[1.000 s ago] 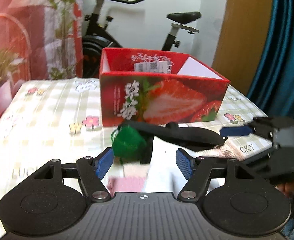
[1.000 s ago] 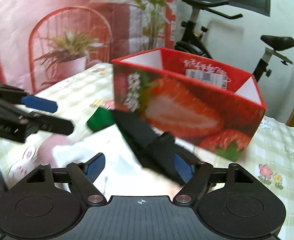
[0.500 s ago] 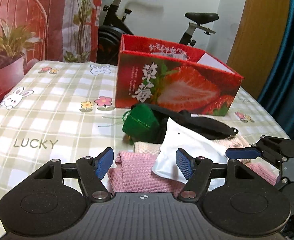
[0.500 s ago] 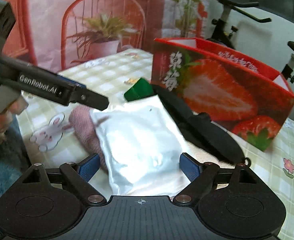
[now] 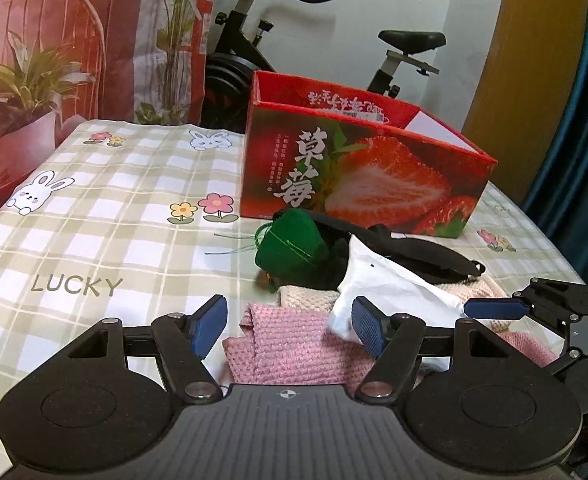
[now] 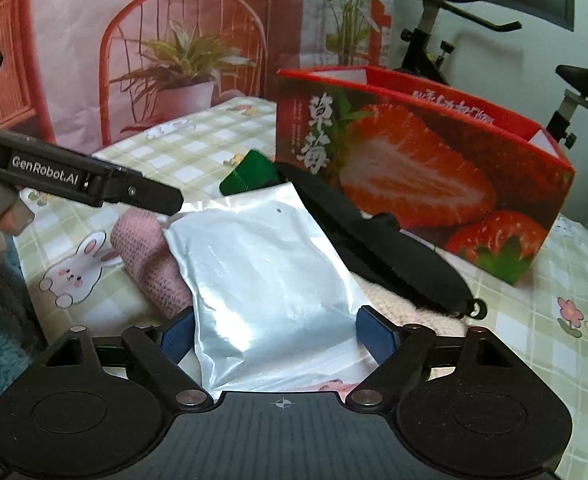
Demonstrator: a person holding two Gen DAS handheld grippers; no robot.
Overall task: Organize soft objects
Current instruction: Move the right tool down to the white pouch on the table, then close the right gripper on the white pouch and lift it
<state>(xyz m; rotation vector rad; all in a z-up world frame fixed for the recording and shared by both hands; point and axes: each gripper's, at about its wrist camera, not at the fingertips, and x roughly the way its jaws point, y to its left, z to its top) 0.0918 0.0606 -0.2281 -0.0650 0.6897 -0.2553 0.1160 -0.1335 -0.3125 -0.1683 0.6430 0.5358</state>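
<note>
While the left hand-held gripper [image 5: 286,326] gapes above pink cloth [image 5: 294,354], the right [image 6: 273,338], just narrowing, straddles a white pouch [image 6: 265,276].

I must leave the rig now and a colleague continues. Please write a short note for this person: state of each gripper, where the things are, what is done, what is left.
Left gripper: open, over the pink knit cloth, holding nothing.
Right gripper: jaws have just been closing; the white plastic pouch lies between them, but the pads do not clearly press on it.
Things: pouch on top of the pile, with the green pouch, black bag and cream knit, all on the table in front of the strawberry box.
Done: nothing can be seen inside the box yet.
Left: all the pile, probably into the box.
</note>
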